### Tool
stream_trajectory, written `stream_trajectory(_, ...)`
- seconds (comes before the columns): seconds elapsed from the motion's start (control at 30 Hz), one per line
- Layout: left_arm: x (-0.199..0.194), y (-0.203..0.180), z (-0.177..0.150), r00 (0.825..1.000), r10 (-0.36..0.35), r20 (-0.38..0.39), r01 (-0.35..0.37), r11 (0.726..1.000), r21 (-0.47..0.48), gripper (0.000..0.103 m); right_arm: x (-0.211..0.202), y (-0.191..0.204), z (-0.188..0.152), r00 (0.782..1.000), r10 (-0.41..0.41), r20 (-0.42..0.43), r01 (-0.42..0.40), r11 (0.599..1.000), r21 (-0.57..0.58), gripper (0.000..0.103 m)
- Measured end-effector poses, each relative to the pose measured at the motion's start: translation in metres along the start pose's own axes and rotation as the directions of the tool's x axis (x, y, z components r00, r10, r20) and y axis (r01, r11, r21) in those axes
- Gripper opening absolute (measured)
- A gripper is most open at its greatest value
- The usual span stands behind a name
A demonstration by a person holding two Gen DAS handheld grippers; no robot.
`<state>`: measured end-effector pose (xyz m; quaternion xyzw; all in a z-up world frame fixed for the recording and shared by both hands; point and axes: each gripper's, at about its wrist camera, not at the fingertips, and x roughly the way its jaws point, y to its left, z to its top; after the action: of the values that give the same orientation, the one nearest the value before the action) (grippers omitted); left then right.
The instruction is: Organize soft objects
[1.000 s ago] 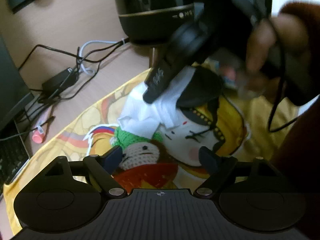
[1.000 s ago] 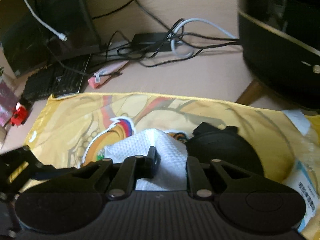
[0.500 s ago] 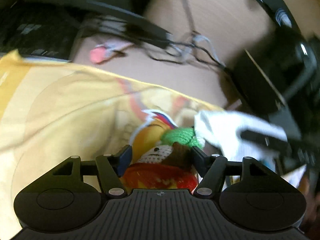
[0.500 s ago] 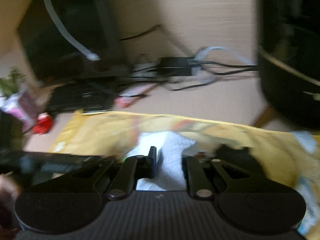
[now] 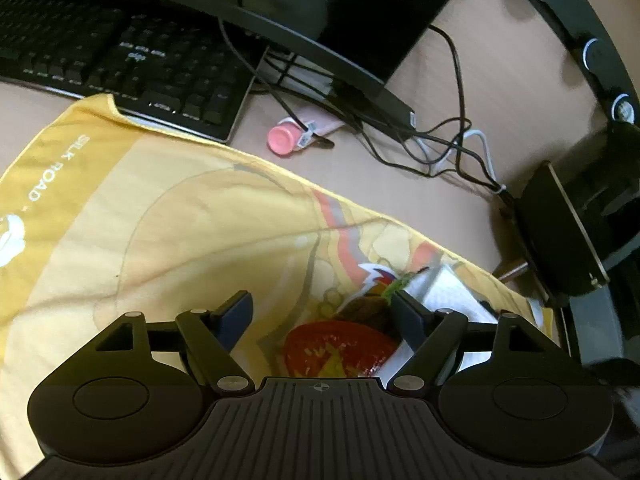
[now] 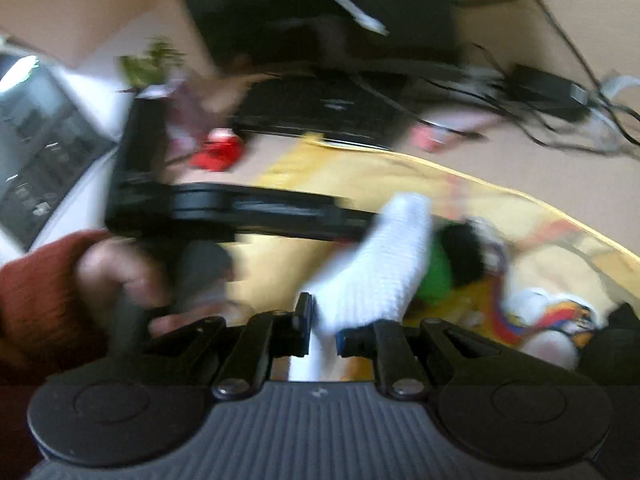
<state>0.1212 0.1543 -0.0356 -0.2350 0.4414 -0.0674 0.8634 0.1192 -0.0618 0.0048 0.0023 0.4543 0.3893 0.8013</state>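
Note:
My left gripper is open wide above a yellow printed cloth. A crochet doll in red, brown and green lies against the inside of its right finger. Beside that finger shows a white knit cloth. The right wrist view is blurred. In it my right gripper is shut on the white cloth, which hangs up out of the jaws. The doll's green and black parts lie just behind the cloth. The left gripper's body crosses that view, held by a hand in a red sleeve.
A black keyboard and a monitor base border the yellow cloth at the back. A pink tube and tangled cables lie on the wooden desk. A black device stands at the right.
My left gripper has swung left and opened wider, so the doll no longer sits centred between its fingers. My right gripper, still shut on the white cloth, has lifted it and turned left.

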Motion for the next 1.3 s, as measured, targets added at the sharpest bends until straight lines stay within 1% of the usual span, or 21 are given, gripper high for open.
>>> stream_trajectory(0.07, 0.0, 0.002, 0.0, 1.0, 0.003, 0.001, -0.003, 1.0, -0.01, 0.082, 0.002, -0.008, 0.002, 0.996, -0.087, 0.022, 0.087, 0.996, 0.007, 0.023)
stream_trajectory(0.13, 0.0, 0.005, 0.0, 1.0, 0.005, -0.001, -0.005, 1.0, -0.016, 0.084, 0.002, -0.009, 0.003, 0.986, -0.154, 0.06, 0.156, 0.988, -0.022, 0.047)
stream_trajectory(0.27, 0.002, 0.006, 0.002, 1.0, 0.007, -0.008, -0.007, 1.0, -0.021, 0.084, 0.005, -0.005, 0.007, 0.96, -0.235, 0.153, 0.254, 0.96, -0.115, 0.054)
stream_trajectory(0.33, 0.003, 0.005, 0.002, 1.0, 0.01, -0.011, -0.01, 1.0, -0.017, 0.085, 0.007, -0.007, 0.011, 0.955, -0.226, 0.194, 0.249, 0.962, -0.108, 0.056)
stream_trajectory(0.37, 0.004, 0.005, 0.002, 1.0, 0.011, -0.013, -0.011, 1.0, -0.015, 0.086, 0.008, -0.008, 0.013, 0.953, -0.215, 0.215, 0.24, 0.966, -0.097, 0.055)
stream_trajectory(0.43, 0.004, 0.005, 0.003, 1.0, 0.015, -0.015, -0.016, 1.0, -0.016, 0.087, 0.009, -0.011, 0.017, 0.95, -0.192, 0.246, 0.214, 0.974, -0.067, 0.031)
stream_trajectory(0.47, 0.003, 0.006, 0.003, 1.0, 0.018, -0.015, -0.018, 1.0, -0.018, 0.087, 0.009, -0.014, 0.021, 0.952, -0.176, 0.249, 0.192, 0.981, -0.04, 0.023)
stream_trajectory(0.5, 0.002, 0.007, 0.003, 1.0, 0.02, -0.013, -0.02, 1.0, -0.021, 0.087, 0.009, -0.017, 0.023, 0.953, -0.175, 0.249, 0.184, 0.983, -0.013, 0.008)
stream_trajectory(0.6, -0.007, 0.006, 0.004, 1.0, 0.017, 0.002, -0.017, 1.0, 0.011, 0.088, 0.007, -0.031, 0.024, 0.936, -0.255, 0.243, 0.249, 0.967, 0.056, 0.008)
stream_trajectory(0.67, -0.019, -0.005, 0.001, 0.999, -0.003, 0.034, -0.001, 0.994, 0.113, 0.092, -0.001, -0.044, 0.023, 0.926, -0.292, 0.239, 0.273, 0.956, 0.108, 0.008)
stream_trajectory(0.7, -0.026, -0.014, -0.003, 0.998, -0.01, 0.055, -0.001, 0.982, 0.188, 0.094, -0.006, -0.052, 0.023, 0.922, -0.307, 0.235, 0.281, 0.95, 0.136, 0.008)
stream_trajectory(0.77, -0.033, -0.038, -0.014, 0.996, -0.017, 0.091, -0.017, 0.931, 0.364, 0.094, -0.016, -0.063, 0.022, 0.915, -0.328, 0.234, 0.289, 0.939, 0.185, 0.008)
stream_trajectory(0.87, -0.025, -0.076, -0.034, 0.995, -0.022, 0.099, -0.041, 0.803, 0.594, 0.097, -0.03, -0.075, 0.019, 0.908, -0.342, 0.241, 0.283, 0.927, 0.246, 0.008)
stream_trajectory(0.93, -0.006, -0.095, -0.048, 0.989, 0.056, 0.138, -0.138, 0.69, 0.71, 0.097, -0.039, -0.077, 0.017, 0.905, -0.341, 0.253, 0.275, 0.925, 0.264, 0.008)
stream_trajectory(0.97, 0.004, -0.101, -0.054, 0.979, 0.099, 0.181, -0.202, 0.628, 0.751, 0.097, -0.043, -0.076, 0.015, 0.903, -0.343, 0.26, 0.275, 0.925, 0.264, 0.008)
stream_trajectory(1.0, 0.009, -0.104, -0.057, 0.969, 0.124, 0.216, -0.247, 0.588, 0.77, 0.097, -0.045, -0.074, 0.013, 0.9, -0.345, 0.265, 0.28, 0.926, 0.255, 0.008)
stream_trajectory(1.07, 0.016, -0.106, -0.057, 0.949, 0.156, 0.275, -0.315, 0.535, 0.784, 0.097, -0.05, -0.068, 0.007, 0.894, -0.354, 0.274, 0.299, 0.928, 0.225, 0.008)
stream_trajectory(1.1, 0.015, -0.106, -0.054, 0.948, 0.15, 0.281, -0.318, 0.531, 0.786, 0.097, -0.053, -0.065, 0.003, 0.891, -0.359, 0.277, 0.308, 0.927, 0.212, 0.008)
stream_trajectory(1.13, 0.014, -0.104, -0.05, 0.956, 0.138, 0.261, -0.293, 0.54, 0.789, 0.098, -0.055, -0.063, 0.0, 0.893, -0.357, 0.274, 0.309, 0.929, 0.204, 0.008)
stream_trajectory(1.23, 0.014, -0.095, -0.04, 0.978, 0.109, 0.181, -0.21, 0.563, 0.799, 0.098, -0.055, -0.057, 0.0, 0.937, -0.237, 0.258, 0.19, 0.962, 0.195, 0.008)
stream_trajectory(1.3, 0.015, -0.088, -0.038, 0.985, 0.101, 0.14, -0.172, 0.57, 0.804, 0.098, -0.045, -0.054, 0.003, 0.95, -0.206, 0.236, 0.167, 0.97, 0.175, 0.008)
